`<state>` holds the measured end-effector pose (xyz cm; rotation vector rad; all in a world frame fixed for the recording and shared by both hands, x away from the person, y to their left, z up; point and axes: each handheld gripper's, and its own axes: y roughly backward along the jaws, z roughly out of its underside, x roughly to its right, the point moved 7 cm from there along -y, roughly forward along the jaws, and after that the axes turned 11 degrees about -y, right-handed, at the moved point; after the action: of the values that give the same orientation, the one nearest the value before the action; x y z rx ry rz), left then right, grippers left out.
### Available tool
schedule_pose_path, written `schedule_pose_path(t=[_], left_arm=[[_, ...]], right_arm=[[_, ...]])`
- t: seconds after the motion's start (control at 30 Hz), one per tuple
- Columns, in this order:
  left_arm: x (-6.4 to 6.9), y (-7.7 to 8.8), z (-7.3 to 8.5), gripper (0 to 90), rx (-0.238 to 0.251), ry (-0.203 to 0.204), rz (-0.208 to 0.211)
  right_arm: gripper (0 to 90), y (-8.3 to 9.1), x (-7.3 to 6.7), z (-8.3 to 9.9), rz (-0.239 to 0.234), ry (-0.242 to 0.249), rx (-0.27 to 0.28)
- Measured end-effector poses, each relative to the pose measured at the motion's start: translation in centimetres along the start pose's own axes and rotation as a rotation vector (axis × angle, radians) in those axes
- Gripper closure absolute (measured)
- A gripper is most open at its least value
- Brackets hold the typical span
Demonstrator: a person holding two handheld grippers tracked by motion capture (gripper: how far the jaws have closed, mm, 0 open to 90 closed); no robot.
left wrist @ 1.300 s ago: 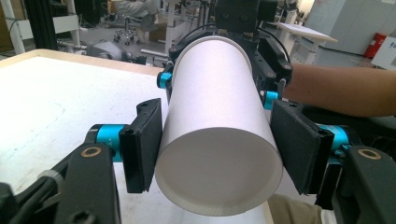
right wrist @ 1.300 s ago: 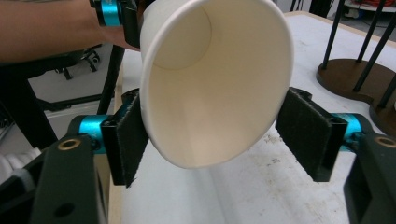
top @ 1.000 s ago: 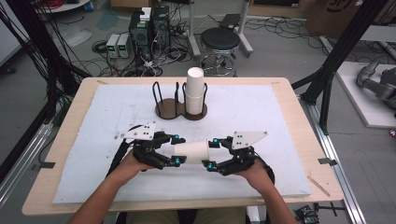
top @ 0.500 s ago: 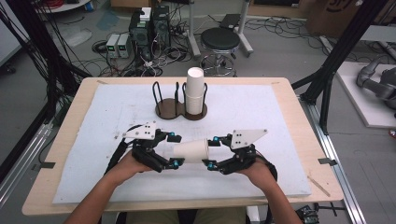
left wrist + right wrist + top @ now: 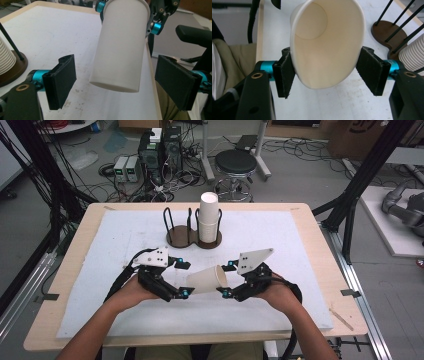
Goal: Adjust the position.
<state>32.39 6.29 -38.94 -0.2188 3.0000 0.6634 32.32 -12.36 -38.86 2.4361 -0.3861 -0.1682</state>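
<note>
my left gripper point(image 5: 183, 278) sits at the left of the white mat on the bench point(image 5: 310, 322), its jaws spread wide apart with nothing pressed between them. in the left gripper view the closed bottom of the paper cup point(image 5: 121, 47) pokes into that gap, clear of both pads, so this side is not holding it.

the cup point(image 5: 207, 279) lies on its side in the air between my two hands, low over the mat, its long axis running left to right: base toward my left gripper, open mouth toward my right.

my right gripper point(image 5: 226, 279) is clamped on the cup at the rim end; in the right gripper view the pads squeeze the mouth point(image 5: 325, 45) into an oval.

farther back, past the cup, stands the wire holder point(image 5: 181, 227) with a stack of cups point(image 5: 209, 217) in its right ring. i judge the next move turns on the base pointing at my left jaws.
</note>
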Motion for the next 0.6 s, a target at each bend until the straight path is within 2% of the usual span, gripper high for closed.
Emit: schedule_pose_path(t=[0.13,0.33,0.4,0.43,0.6], left_arm=[[0.0,-0.4,0.2,17.9,-0.038,-0.006,0.004],[0.4,-1.4,0.5,18.6,-0.101,-0.033,0.040],[0.5,-1.5,0.6,19.5,-0.109,-0.034,0.045],[0.6,-1.7,0.7,20.5,-0.125,-0.041,0.064],[1.0,-2.2,1.0,24.1,-0.170,-0.050,0.099]], right_arm=[[34.2,-0.3,-0.2,-0.6,0.006,0.036,-0.049],[33.8,-1.1,-0.7,-0.9,0.024,0.091,-0.137],[33.6,-1.3,-0.9,-1.0,0.026,0.101,-0.156],[33.4,-1.4,-1.0,-1.1,0.023,0.104,-0.163],[33.0,-1.9,-1.2,-1.1,0.020,0.116,-0.186]])
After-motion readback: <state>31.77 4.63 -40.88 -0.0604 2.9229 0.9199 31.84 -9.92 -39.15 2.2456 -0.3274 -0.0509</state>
